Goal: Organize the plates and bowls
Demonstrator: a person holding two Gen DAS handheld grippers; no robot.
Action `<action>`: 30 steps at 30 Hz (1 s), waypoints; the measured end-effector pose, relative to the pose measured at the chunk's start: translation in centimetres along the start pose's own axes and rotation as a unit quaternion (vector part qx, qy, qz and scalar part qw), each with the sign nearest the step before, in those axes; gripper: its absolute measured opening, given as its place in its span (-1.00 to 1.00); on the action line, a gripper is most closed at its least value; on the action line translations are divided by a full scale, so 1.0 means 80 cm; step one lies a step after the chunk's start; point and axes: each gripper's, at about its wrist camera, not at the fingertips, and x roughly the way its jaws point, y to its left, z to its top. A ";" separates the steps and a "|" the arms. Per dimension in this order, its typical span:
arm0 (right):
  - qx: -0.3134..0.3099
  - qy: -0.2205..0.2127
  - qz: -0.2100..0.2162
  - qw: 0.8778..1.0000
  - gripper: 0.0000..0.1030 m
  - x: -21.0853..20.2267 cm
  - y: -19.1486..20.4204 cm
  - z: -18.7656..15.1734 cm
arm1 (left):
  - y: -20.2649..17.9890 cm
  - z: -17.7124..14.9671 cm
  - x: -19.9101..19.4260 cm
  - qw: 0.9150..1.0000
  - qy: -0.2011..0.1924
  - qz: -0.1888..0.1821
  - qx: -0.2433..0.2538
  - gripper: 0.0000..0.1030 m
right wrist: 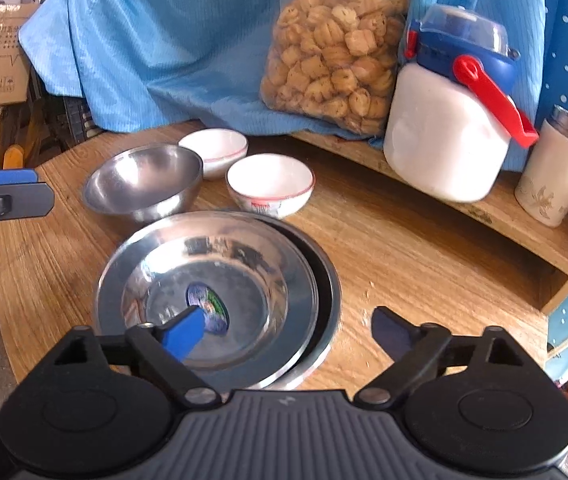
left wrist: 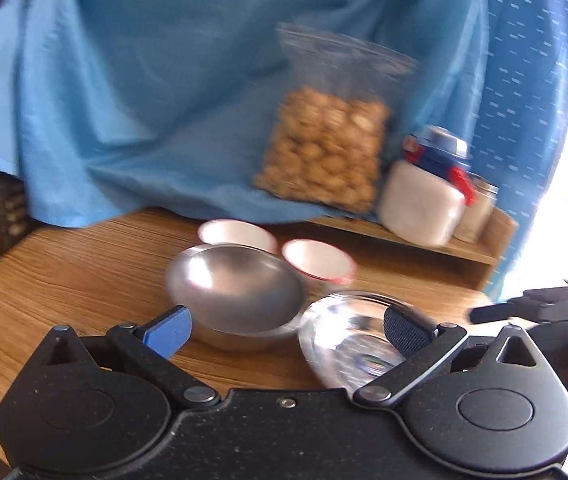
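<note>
- Right wrist view: right gripper (right wrist: 286,338) fingers spread wide, gripping nothing; steel plate (right wrist: 208,292) rests upright, nested in a darker plate, near centre of the table (right wrist: 424,256).
- Left gripper (left wrist: 288,330) fingers apart, empty; steel bowl (left wrist: 236,284) upright, far-left of the plate.

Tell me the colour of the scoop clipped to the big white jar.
Red, seen best in the right wrist view: scoop on the jar.

surface: wooden table (right wrist: 404,248) | on it: steel bowl (right wrist: 144,180); two white bowls (right wrist: 270,184); stacked steel plates (right wrist: 208,292)
</note>
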 end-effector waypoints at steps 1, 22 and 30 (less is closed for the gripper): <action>0.003 -0.005 0.003 1.000 0.89 0.002 -0.001 0.004 | 0.009 0.001 0.001 1.000 -0.004 0.015 -0.004 0.98; -0.080 -0.013 0.077 0.994 0.91 0.087 0.081 0.092 | 0.096 0.031 0.081 0.992 0.027 0.112 -0.045 0.98; -0.076 0.005 0.098 0.992 0.60 0.113 0.100 0.106 | 0.094 0.029 0.090 0.995 0.031 0.081 -0.048 0.98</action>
